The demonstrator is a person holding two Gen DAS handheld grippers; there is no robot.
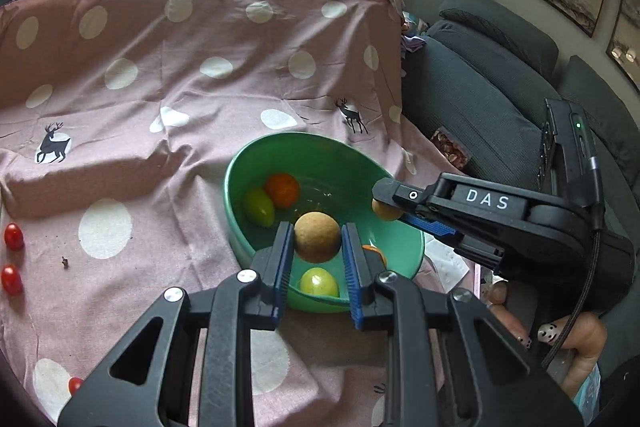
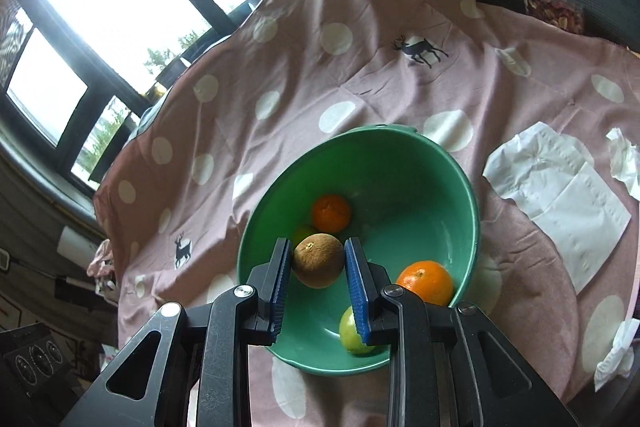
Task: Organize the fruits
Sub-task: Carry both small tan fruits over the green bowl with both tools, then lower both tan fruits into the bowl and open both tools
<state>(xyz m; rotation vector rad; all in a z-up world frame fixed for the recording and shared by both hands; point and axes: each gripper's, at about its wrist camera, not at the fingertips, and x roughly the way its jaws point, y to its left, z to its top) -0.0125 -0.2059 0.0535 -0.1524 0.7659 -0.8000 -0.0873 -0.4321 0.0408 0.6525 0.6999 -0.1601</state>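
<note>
A green bowl (image 1: pixel 280 139) (image 2: pixel 360 135) stands on the pink dotted cloth. It holds an orange (image 1: pixel 283 189) (image 2: pixel 331 213), a second orange (image 2: pixel 426 281), a green fruit (image 1: pixel 259 206) and a yellow-green fruit (image 1: pixel 319 282) (image 2: pixel 352 337). My left gripper (image 1: pixel 317 247) is shut on a round brown fruit (image 1: pixel 317 237) above the bowl's near side. My right gripper (image 2: pixel 317 267) (image 1: pixel 390 205) reaches in from the right over the bowl's rim. It is shut on a smaller brown fruit (image 2: pixel 318 261) (image 1: pixel 384 214).
Three red cherry tomatoes (image 1: pixel 13 235) lie on the cloth (image 1: pixel 192 107) at the far left. White tissues (image 2: pixel 560 203) lie right of the bowl. A grey sofa (image 1: pixel 480 99) with a snack packet (image 1: pixel 450 147) borders the cloth's right edge. A hand (image 1: pixel 576 339) holds the right gripper.
</note>
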